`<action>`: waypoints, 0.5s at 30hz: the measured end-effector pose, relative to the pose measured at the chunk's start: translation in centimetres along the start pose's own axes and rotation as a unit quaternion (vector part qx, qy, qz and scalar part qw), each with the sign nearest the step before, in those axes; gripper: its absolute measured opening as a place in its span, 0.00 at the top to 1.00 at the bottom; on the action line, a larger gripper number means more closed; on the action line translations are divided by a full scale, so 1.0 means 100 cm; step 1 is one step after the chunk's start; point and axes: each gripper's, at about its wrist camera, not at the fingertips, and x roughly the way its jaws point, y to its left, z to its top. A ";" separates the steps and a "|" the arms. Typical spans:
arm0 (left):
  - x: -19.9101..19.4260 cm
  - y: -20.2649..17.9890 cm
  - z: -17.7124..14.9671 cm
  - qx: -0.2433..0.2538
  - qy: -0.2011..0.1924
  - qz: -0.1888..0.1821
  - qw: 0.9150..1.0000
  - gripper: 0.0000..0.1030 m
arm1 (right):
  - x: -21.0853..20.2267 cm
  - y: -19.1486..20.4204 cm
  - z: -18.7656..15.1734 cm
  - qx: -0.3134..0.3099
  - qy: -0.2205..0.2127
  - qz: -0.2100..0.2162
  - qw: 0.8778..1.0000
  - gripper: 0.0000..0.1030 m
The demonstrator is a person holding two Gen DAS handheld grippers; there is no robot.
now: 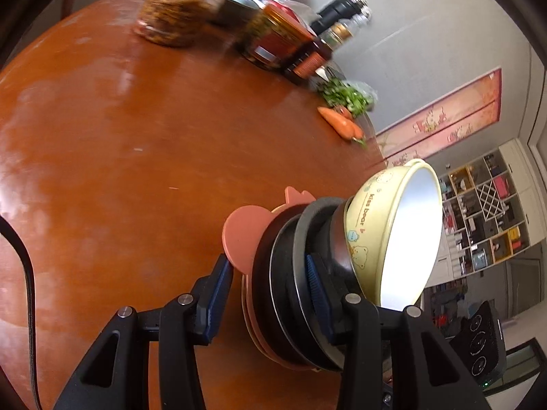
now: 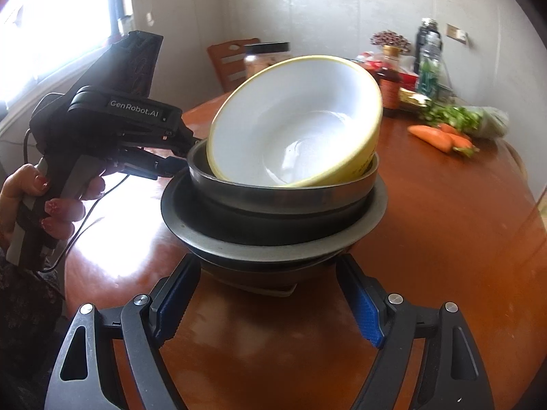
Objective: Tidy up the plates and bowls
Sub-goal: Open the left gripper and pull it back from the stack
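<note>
A stack of dishes hangs between my two grippers over the brown table [image 2: 444, 239]. On top is a yellow "kiss bear" bowl [image 1: 372, 225] [image 2: 294, 119] with a white inside, tilted in a steel bowl [image 2: 273, 198]. Under these lie dark plates [image 1: 283, 273] [image 2: 273, 242] and a pink plate with ears [image 1: 239, 235]. My left gripper [image 1: 266, 261] is shut on the rims of the pink and dark plates; it reaches in from the left [image 2: 171, 167], held by a hand [image 2: 61, 205]. My right gripper [image 2: 268, 261] clamps the stack's base, pads on either side.
Along the table's far edge stand a big jar [image 1: 171, 10], bottles and tins [image 1: 283, 37], leafy greens [image 2: 458, 116] and carrots [image 1: 342, 124] [image 2: 441, 136]. A wooden chair [image 2: 229, 61] is behind the table. A black cable [image 1: 24, 273] trails at the left.
</note>
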 end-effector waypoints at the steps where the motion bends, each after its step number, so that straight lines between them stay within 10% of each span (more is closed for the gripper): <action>1: 0.003 -0.004 0.000 0.002 0.002 0.001 1.000 0.58 | -0.001 -0.004 -0.001 0.003 0.000 -0.002 1.000 0.19; 15: 0.014 -0.026 -0.007 0.011 -0.015 0.026 0.999 0.58 | -0.014 -0.022 -0.013 0.027 -0.005 -0.007 1.000 0.19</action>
